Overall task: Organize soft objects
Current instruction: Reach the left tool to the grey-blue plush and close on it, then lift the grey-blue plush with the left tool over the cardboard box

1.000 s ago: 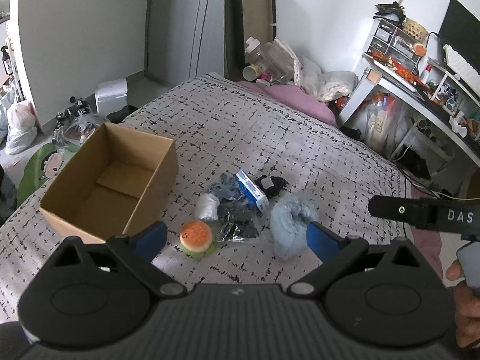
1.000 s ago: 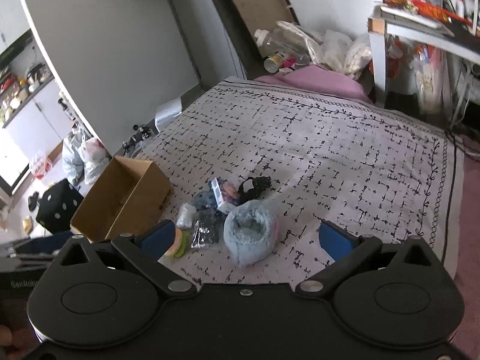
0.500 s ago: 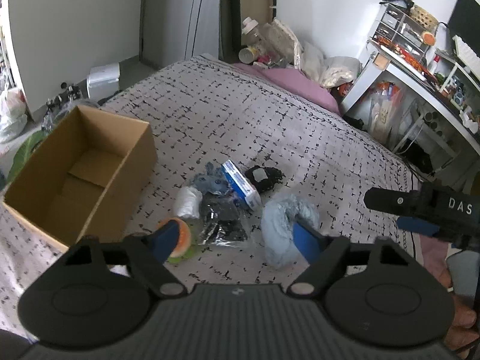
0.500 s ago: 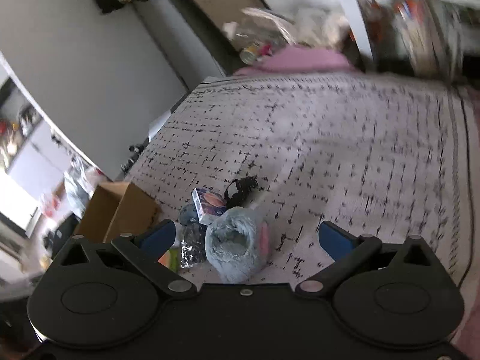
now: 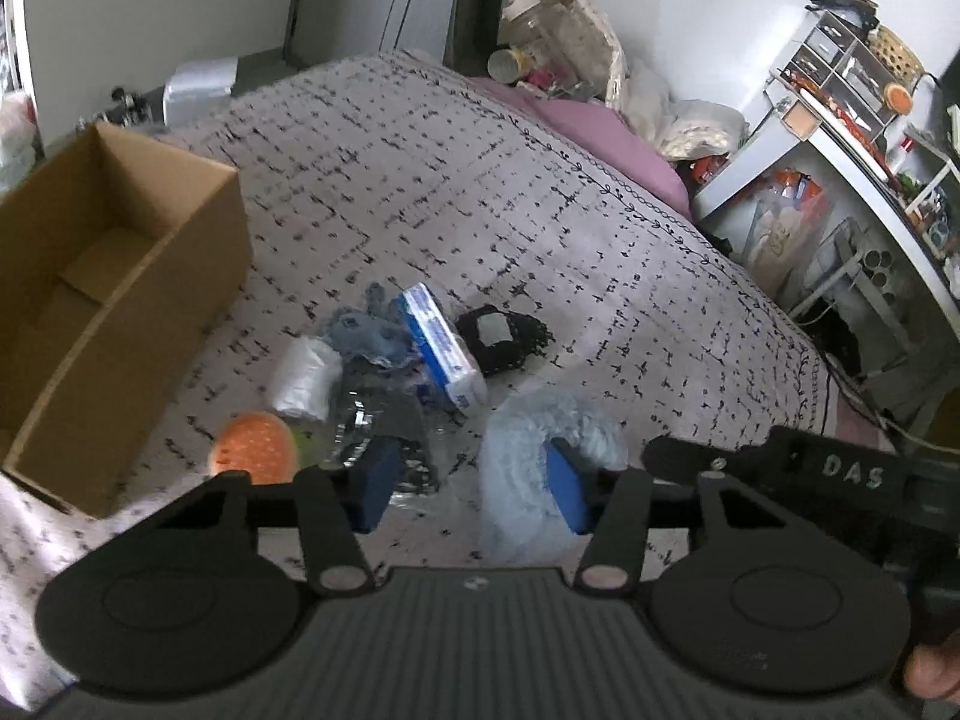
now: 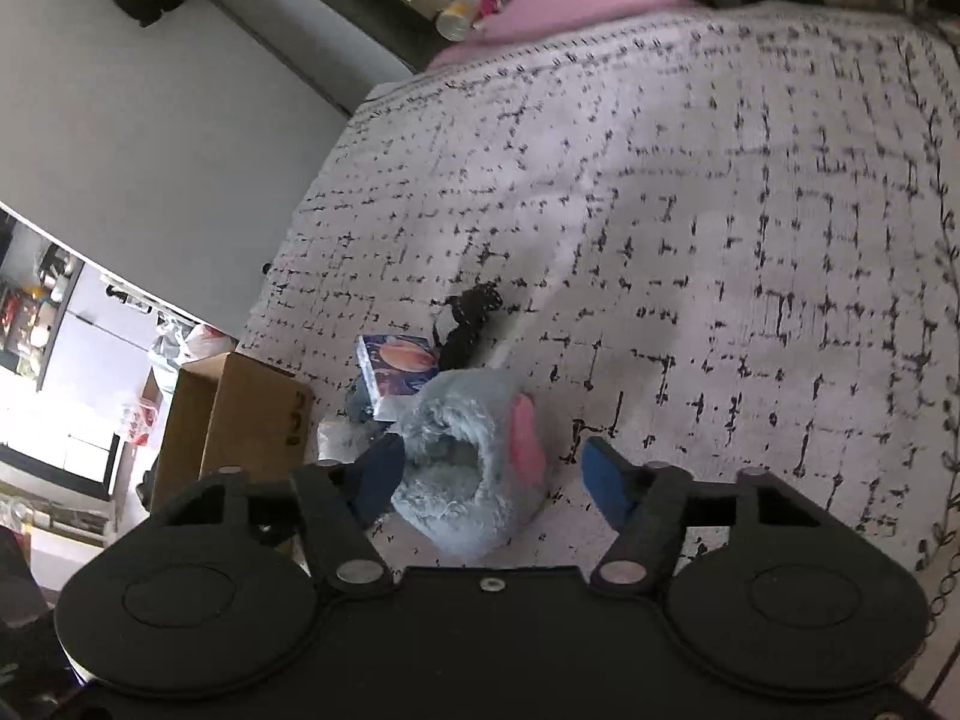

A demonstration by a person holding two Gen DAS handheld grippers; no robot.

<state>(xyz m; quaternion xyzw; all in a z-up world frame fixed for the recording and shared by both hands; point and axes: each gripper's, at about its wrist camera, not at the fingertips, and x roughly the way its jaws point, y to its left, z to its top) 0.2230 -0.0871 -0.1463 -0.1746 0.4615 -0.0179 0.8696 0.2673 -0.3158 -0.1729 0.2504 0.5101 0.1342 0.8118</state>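
Left wrist view: left gripper [image 5: 471,489] about half open, jaws closing, bare bed [image 5: 480,192] between pads. Fluffy blue slipper [image 5: 528,480] on bed beside cardboard box [image 5: 120,276].
Right wrist view: right gripper [image 6: 489,474] closing, slipper [image 6: 468,462] between pads, not pressed. Tissue pack [image 6: 396,366] just behind.

Cluttered desk [image 5: 840,138], pink pillow [image 5: 606,138]
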